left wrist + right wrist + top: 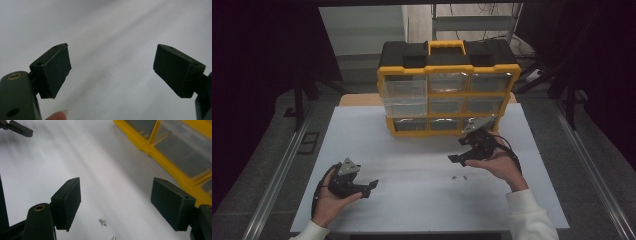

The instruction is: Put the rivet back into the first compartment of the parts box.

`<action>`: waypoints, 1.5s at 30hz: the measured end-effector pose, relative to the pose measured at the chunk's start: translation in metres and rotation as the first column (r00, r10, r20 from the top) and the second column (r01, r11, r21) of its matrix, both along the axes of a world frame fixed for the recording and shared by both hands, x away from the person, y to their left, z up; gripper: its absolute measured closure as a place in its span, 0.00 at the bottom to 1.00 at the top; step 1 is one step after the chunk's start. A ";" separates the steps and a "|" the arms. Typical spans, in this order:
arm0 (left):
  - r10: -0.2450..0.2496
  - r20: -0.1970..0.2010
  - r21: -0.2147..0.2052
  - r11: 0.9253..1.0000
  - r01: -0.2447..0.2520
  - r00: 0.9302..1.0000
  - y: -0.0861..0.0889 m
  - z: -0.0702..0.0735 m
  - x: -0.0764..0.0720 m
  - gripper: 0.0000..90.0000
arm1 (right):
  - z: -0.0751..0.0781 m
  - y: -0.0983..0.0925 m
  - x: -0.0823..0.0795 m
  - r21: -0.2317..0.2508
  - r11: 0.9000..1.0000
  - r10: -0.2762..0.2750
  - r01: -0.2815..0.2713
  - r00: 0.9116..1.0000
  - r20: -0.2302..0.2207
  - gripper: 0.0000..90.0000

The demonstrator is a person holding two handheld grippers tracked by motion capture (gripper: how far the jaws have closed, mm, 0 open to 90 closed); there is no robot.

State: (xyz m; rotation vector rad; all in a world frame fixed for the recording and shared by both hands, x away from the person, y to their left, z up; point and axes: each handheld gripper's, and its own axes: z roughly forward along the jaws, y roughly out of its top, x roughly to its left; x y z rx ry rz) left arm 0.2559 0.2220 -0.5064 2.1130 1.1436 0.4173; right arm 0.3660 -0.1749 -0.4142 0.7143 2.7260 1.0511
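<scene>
Looking down from above, we saw a yellow and black organizer case (pixel 446 87) standing upright at the far middle of the white table (pixel 412 150), its clear drawers facing us; the upper left drawer (pixel 404 92) stood out slightly from the frame. Our right gripper (pixel 464 152) hovered just in front of the case's lower right corner, held in our right hand (pixel 499 162), its fingers (pixel 66 203) spread wide apart with nothing between them. In the right gripper view the case's yellow frame (pixel 160 155) ran along the upper right, and two small metal screws (pixel 102 222) lay on the table between the fingers, nearer the camera than the case. From above, those screws (pixel 459 176) sat well in front of the case, toward its right half. Our left gripper (pixel 362 187) was held in our left hand (pixel 329 197) well in front of the case and off toward its left side, fingers (pixel 53 72) likewise wide apart and empty over bare table.
</scene>
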 end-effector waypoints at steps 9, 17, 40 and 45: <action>-0.003 0.001 -0.001 1.000 0.003 1.000 -0.001 0.001 0.000 0.16 | -0.022 -0.006 -0.002 -0.034 0.999 -0.016 0.015 1.000 -0.024 0.27; -0.001 0.001 0.001 1.000 0.001 1.000 -0.001 0.001 -0.001 0.16 | -0.046 -0.005 -0.006 -0.085 0.996 -0.009 0.004 0.998 -0.057 0.27; -0.003 0.005 0.003 1.000 0.003 1.000 -0.003 0.000 -0.001 0.16 | -0.086 0.010 -0.013 -0.216 0.976 0.002 -0.030 0.992 -0.129 0.38; -0.005 0.004 0.005 1.000 0.005 1.000 -0.002 0.000 -0.001 0.16 | -0.090 0.013 -0.013 -0.239 0.971 -0.002 -0.030 0.991 -0.133 0.49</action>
